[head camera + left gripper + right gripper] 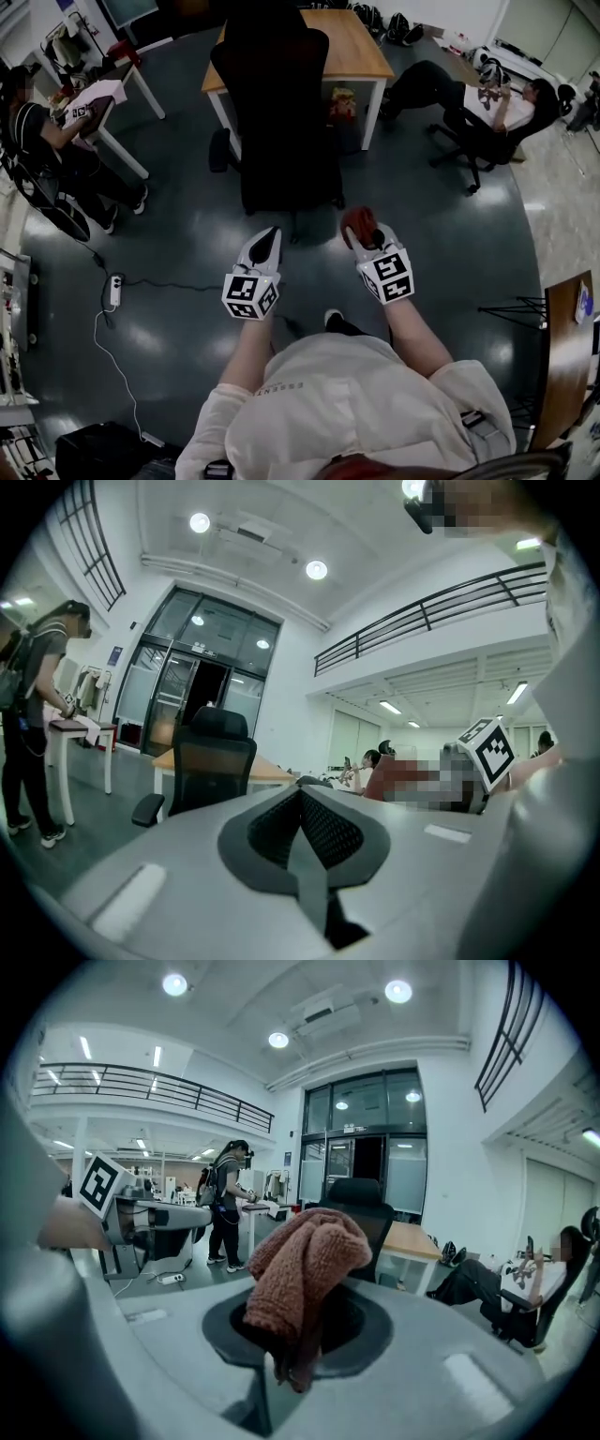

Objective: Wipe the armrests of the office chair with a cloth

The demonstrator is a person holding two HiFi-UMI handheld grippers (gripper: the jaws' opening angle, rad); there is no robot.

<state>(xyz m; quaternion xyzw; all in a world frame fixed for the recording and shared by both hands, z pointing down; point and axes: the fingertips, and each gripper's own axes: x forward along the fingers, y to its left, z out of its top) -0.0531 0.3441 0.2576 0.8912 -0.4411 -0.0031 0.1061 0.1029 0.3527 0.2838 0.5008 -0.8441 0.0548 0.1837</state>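
Grey floor point(187, 234), office chair point(281, 112), wooden table point(361, 47); right gripper point(364, 234) clamps cloth point(300, 1260)

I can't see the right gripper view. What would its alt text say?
A reddish-brown cloth is bunched between the right gripper's shut jaws. Beyond stand a black office chair by a wooden table and, at left, a standing person.

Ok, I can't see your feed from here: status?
Left gripper shut, empty. Right gripper shut on cloth. Office chair ahead, armrests not yet reached. Nothing in between.
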